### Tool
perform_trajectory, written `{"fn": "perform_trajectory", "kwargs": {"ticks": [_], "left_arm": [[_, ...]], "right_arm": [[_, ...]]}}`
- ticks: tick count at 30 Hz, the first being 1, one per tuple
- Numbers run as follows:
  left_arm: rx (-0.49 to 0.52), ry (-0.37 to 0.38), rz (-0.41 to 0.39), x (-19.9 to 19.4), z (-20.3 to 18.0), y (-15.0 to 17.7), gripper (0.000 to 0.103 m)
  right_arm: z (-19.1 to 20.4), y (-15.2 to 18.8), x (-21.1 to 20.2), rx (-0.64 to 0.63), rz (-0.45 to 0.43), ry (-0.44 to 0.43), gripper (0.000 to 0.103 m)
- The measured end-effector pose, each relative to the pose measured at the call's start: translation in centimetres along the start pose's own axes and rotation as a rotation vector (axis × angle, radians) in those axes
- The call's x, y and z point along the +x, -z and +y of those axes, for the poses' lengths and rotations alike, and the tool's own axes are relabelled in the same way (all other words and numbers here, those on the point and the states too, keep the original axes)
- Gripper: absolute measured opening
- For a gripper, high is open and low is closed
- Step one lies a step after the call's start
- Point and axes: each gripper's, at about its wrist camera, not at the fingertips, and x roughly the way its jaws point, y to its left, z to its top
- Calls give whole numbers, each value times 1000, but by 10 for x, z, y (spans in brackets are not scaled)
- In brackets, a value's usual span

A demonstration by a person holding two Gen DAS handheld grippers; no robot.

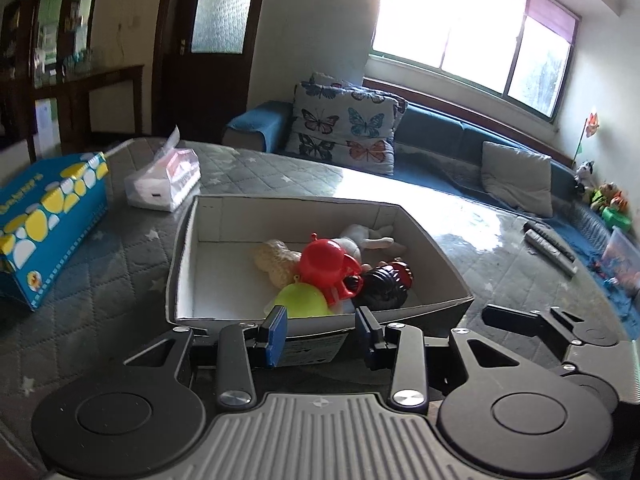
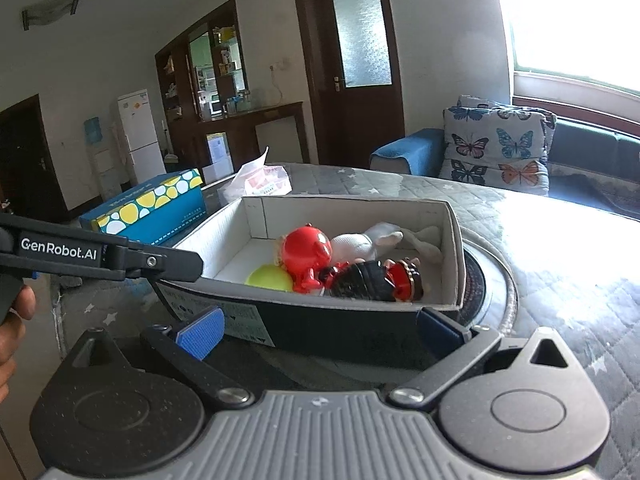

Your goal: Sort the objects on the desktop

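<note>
An open cardboard box (image 1: 280,205) (image 2: 454,240) stands on the quilted table. It holds a red round toy (image 1: 326,260) (image 2: 308,250), a yellow-green ball (image 1: 302,300) (image 2: 269,278), a black and red figure (image 1: 384,282) (image 2: 376,280), a white plush (image 1: 366,238) (image 2: 368,240) and a beige toy (image 1: 276,260). My left gripper (image 1: 322,330) is open and empty, its blue pads just before the box's near wall. My right gripper (image 2: 320,334) is wide open and empty at the near side of the box. The left gripper's arm (image 2: 100,258) crosses the right wrist view.
A blue box with yellow and white dots (image 1: 48,216) (image 2: 156,204) and a tissue pack (image 1: 164,182) (image 2: 264,180) lie left of and behind the box. Two remote controls (image 1: 550,246) lie at the table's right. A sofa with a butterfly cushion (image 1: 344,128) (image 2: 496,144) stands behind.
</note>
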Motion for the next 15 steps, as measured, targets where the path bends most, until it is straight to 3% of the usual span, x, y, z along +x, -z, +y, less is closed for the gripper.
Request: {"fn": "perform_trajectory", "kwargs": {"ticks": [15], "left_arm": [[17,-67,12,-5,1,19,40]], "right_arm": [[5,17,-12,12,4,30,103]]}}
